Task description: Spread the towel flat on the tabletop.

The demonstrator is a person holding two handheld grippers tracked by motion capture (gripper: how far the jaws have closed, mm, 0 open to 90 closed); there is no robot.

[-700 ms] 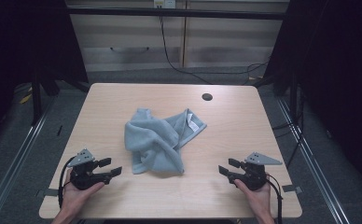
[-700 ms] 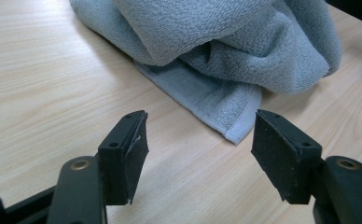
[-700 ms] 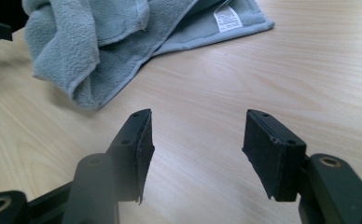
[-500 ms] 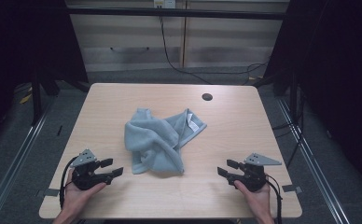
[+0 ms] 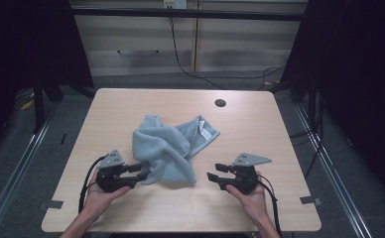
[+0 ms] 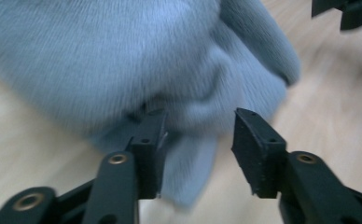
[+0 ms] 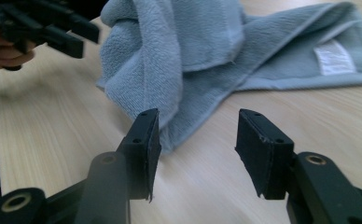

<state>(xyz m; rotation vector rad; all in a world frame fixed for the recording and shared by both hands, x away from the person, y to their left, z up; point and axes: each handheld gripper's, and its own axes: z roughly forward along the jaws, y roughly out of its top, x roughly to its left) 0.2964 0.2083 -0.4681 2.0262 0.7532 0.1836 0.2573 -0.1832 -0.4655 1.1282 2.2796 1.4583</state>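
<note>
**Both claws close in on the crumpled towel**

Since the earlier high view, the left claw has moved inward along the near edge of the surface; its tips, which stood a little clear of the grey towel, now reach the towel's near-left corner. The right claw has edged slightly toward the towel but stays apart from it. The towel lies as it did, bunched in the middle of the surface with one end spread toward the far right.

Nothing on the surface serves as a container.

The left gripper view shows what the high view cannot: the left claw is spread, with a fold of the towel lying between its jaws, one jaw against the cloth and the other clear of it, nothing pinched. The right gripper view shows the right claw spread wide and empty, low over bare wood, the towel just beyond its tips, along with the towel's white label and the left claw on the far side.
</note>
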